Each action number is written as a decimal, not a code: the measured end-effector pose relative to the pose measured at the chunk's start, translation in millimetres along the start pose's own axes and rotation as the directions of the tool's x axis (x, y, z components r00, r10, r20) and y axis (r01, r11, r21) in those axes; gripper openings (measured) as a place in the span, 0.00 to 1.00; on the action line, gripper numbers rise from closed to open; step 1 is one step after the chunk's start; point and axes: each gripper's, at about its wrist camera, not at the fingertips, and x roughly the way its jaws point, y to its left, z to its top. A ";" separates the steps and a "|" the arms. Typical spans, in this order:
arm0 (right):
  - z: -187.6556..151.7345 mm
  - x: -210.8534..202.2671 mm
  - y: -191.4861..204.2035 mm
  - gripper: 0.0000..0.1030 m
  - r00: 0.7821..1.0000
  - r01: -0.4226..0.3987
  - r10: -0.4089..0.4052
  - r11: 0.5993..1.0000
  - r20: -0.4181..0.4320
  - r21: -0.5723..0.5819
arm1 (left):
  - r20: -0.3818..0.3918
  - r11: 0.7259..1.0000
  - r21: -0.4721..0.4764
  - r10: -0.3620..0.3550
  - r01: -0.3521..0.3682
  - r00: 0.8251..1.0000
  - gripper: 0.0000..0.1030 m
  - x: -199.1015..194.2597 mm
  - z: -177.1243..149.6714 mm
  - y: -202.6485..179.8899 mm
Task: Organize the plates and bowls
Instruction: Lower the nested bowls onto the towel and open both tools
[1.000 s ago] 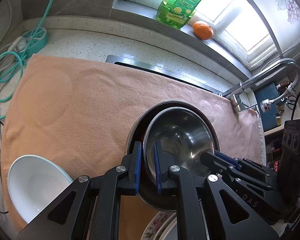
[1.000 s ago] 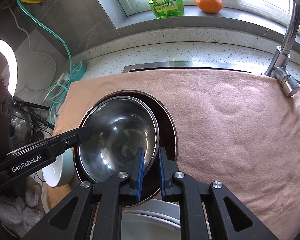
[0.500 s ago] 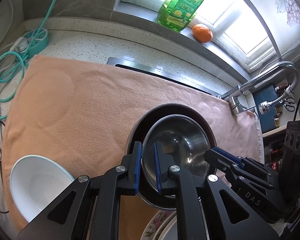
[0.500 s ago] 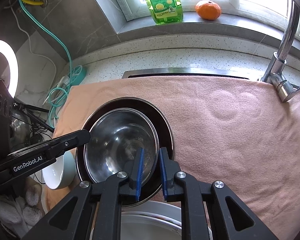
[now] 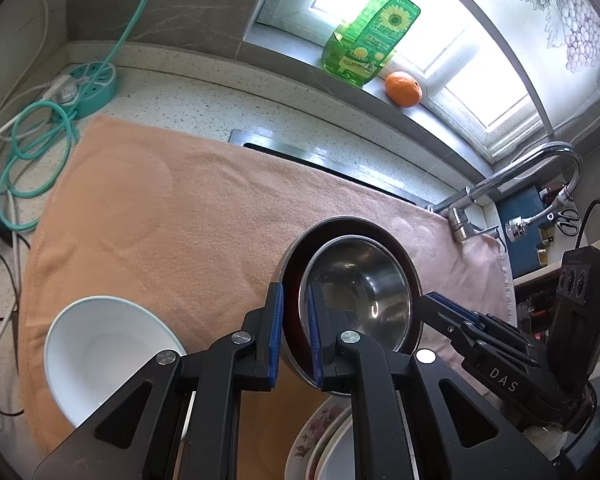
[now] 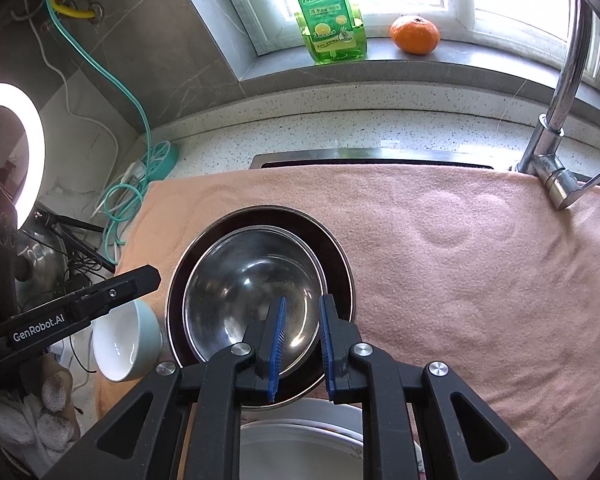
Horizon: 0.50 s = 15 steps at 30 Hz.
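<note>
The steel bowl (image 6: pixel 256 292) sits nested in the dark pan (image 6: pixel 340 264), right before your fingers. Your left gripper (image 5: pixel 294 332) is closed and empty. Your right gripper (image 6: pixel 300 344) is slightly parted, straddling its near rim without pinching. It's light, rigid, slick: pinch that thin rim firmly.

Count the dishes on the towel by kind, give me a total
Steel bowls: 2, a smaller steel bowl nested in a larger steel bowl
White bowl: 1
Plates: at least 2, a stack of plates, partly hidden
Total: at least 5
</note>
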 end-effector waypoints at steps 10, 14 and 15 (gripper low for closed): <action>-2.2 -18.1 20.9 0.18 0.998 -0.043 0.044 0.999 0.037 -0.015 | 0.066 0.997 -0.069 0.022 -0.017 0.998 0.11 -40.5 -11.3 35.9; -5.5 -21.7 33.8 0.23 0.997 -0.066 0.067 0.997 0.044 -0.030 | 0.085 0.993 -0.117 0.037 -0.027 0.996 0.11 -55.9 -19.9 58.3; -6.2 -21.6 36.7 0.23 0.996 -0.071 0.072 0.997 0.043 -0.035 | 0.089 0.991 -0.129 0.044 -0.032 0.995 0.11 -59.0 -22.2 63.8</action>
